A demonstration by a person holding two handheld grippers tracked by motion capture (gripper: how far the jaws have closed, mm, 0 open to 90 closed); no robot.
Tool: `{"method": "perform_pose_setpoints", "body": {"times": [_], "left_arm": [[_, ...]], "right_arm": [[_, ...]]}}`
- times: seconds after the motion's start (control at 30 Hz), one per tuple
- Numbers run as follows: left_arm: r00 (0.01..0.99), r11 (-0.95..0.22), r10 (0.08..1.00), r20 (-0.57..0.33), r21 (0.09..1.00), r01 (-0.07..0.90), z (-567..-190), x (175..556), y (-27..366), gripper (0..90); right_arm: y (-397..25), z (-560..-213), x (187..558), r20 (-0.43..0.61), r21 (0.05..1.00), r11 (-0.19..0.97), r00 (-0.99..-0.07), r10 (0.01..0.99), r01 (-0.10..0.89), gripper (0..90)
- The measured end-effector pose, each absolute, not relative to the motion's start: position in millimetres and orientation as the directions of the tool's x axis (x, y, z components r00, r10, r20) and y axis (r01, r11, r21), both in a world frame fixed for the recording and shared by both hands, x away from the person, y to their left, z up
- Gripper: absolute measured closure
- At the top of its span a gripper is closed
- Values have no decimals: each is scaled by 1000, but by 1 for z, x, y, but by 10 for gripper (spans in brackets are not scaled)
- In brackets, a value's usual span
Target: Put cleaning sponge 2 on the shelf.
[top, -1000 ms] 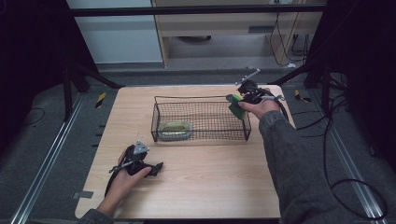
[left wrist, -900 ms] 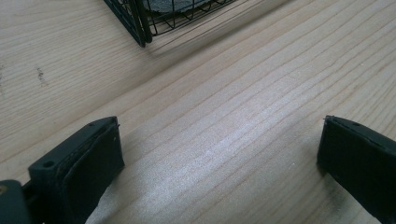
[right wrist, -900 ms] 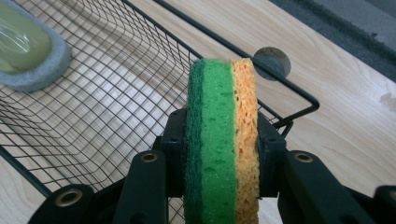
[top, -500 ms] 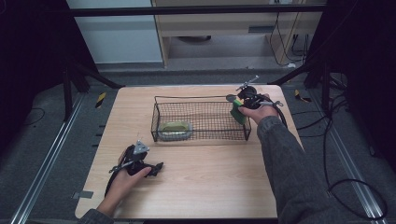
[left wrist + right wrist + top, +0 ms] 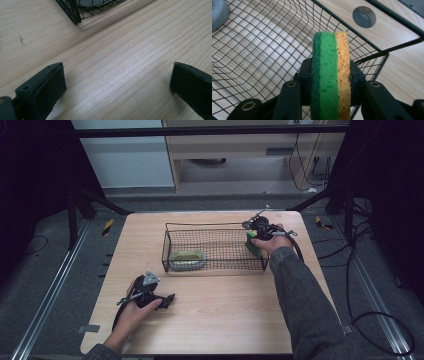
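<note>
A black wire basket (image 5: 215, 227) stands on the wooden table, with a grey-green sponge (image 5: 187, 259) lying in its left end. My right gripper (image 5: 254, 240) is shut on a green and orange sponge (image 5: 331, 75), held on edge just inside the basket's right end above the mesh floor (image 5: 262, 50). The same sponge (image 5: 252, 244) shows as a green patch by the basket's right wall. My left gripper (image 5: 167, 298) rests on the table near the front left, jaws wide apart with bare wood between its pads (image 5: 47, 87). The basket's corner (image 5: 72, 12) lies ahead of it.
A round grey grommet (image 5: 364, 16) sits in the tabletop beyond the basket's rim. Cables trail off the table's right side (image 5: 350, 270). A shelf unit (image 5: 240, 150) stands behind the table. Bare wood (image 5: 225, 310) stretches in front of the basket.
My right gripper has carried the green and orange sponge down and slightly left, from above the basket's right rim into its right end. The left gripper has stayed put.
</note>
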State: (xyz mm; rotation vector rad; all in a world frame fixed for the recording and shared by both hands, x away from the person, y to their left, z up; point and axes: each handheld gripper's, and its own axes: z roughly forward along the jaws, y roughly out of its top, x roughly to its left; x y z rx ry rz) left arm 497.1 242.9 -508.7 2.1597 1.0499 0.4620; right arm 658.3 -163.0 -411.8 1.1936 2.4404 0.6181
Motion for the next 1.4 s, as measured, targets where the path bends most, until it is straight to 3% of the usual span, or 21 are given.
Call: {"method": "perform_pose_setpoints", "body": {"times": [0.33,0.7,0.9,1.07,1.4], "left_arm": [[611,-441,791,20,711,548,-509,497,243,0],[611,-439,792,19,712,547,-509,497,243,0],[611,-439,792,19,712,547,-509,497,243,0],[611,-439,792,19,712,547,-509,497,242,0],[612,-440,791,19,712,547,-509,498,242,0]], "right_arm": [[-156,-416,659,-117,521,550,-584,804,652,625],[-151,-408,651,-100,525,537,-579,810,660,477],[-150,-401,642,-94,539,536,-586,805,650,476],[-147,-397,632,-70,553,532,-601,796,641,535],[-131,-403,628,-41,539,545,-627,778,642,524]]}}
